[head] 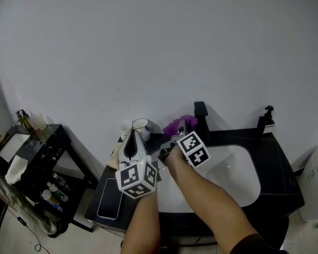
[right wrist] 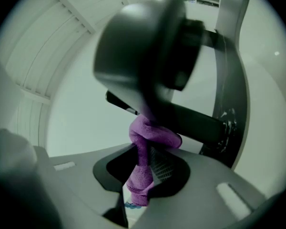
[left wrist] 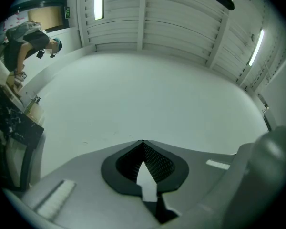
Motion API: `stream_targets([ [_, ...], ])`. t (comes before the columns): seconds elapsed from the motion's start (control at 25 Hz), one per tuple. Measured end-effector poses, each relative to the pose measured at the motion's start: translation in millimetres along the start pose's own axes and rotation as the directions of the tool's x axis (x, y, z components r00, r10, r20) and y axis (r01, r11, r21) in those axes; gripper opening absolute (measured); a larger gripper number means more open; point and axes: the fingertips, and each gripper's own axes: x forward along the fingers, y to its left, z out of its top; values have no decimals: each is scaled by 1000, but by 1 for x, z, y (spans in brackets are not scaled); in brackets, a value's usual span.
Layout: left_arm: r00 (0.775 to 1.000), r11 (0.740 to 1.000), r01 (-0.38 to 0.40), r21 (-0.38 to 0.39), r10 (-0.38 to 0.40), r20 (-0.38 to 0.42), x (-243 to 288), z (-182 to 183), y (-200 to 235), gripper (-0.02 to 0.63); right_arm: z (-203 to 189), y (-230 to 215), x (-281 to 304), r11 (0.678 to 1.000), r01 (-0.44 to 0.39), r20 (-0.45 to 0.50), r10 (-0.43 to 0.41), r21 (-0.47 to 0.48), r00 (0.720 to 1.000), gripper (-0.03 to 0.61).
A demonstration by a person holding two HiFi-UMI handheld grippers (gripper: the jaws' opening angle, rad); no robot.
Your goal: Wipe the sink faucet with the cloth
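Right gripper [right wrist: 142,175], jaws tight on purple cloth [right wrist: 148,137] against the faucet [head: 201,115]; left gripper [left wrist: 143,161] upright, jaws together, empty

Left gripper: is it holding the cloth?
No: the left gripper has its jaws together, empty; the purple cloth is in the right gripper.
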Motion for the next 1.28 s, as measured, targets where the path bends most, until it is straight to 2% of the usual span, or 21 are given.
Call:
stream_targets([
  [0.24,1000,1000,7,0,-7,-16,1,-5,-2,18,-18,-22,-11,999,49,-54,-49,-1,997,67],
  [0.4,1000,1000,11,18,-11,-23,1,-7,-3,17,-24,-41,-23,996,79,-73,-75,48,994,67],
  [0.72,999,999,-11,34,13,-48,2,-14,3,17,-23,-34,-53,996,24,-145,-11,86,989,68],
  [0.92,998,999,-17,48,20,-57,3,-18,3,17,-9,-2,-83,995,-59,-210,75,81,975,69],
  [1.16,998,993,21,118,-15,-55,5,-16,-10,17,5,24,-139,982,-173,-309,187,71,933,69],
  [1.28,996,988,56,141,-47,-70,5,-20,-23,17,29,37,-160,961,-273,-313,245,-46,918,69],
])
